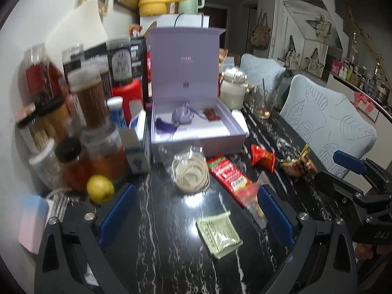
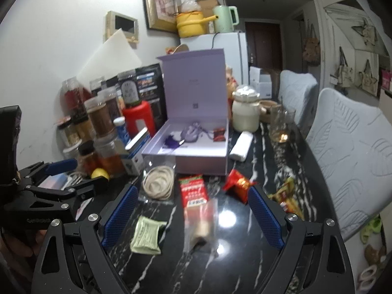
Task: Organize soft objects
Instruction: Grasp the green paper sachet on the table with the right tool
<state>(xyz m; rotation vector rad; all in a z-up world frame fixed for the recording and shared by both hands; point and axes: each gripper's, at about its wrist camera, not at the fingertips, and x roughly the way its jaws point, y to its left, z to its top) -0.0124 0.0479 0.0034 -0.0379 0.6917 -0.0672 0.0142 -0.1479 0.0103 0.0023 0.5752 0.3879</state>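
Both grippers hover over the dark marbled worktop point(image 1: 156, 245) with their blue pads spread wide and nothing between them: the left gripper point(image 1: 196, 216) faces the green sachet point(image 1: 219, 236), and the right gripper point(image 2: 192, 216) hangs above a clear packet point(image 2: 201, 220) with the same green sachet just to its left. The soft things lie scattered in front of the open lilac box point(image 1: 196, 137) — a red-and-green packet point(image 1: 229, 177), a red snack pouch point(image 1: 263, 158) and a gold-wrapped sweet point(image 1: 297, 165) off to the right — while a purple sachet with a tassel point(image 1: 182, 117) and a small red item already sit inside the box. The step in hand looks like choosing and picking the next pouch for the box. A flat sachet on a glossy top likely slides, so it seems wise to come down steeply, catch one edge between the pads, and close gently. The glass jar point(image 1: 191, 174) holding coiled cord stands right before the box — the carry path probably ought to pass beside it, not over it.
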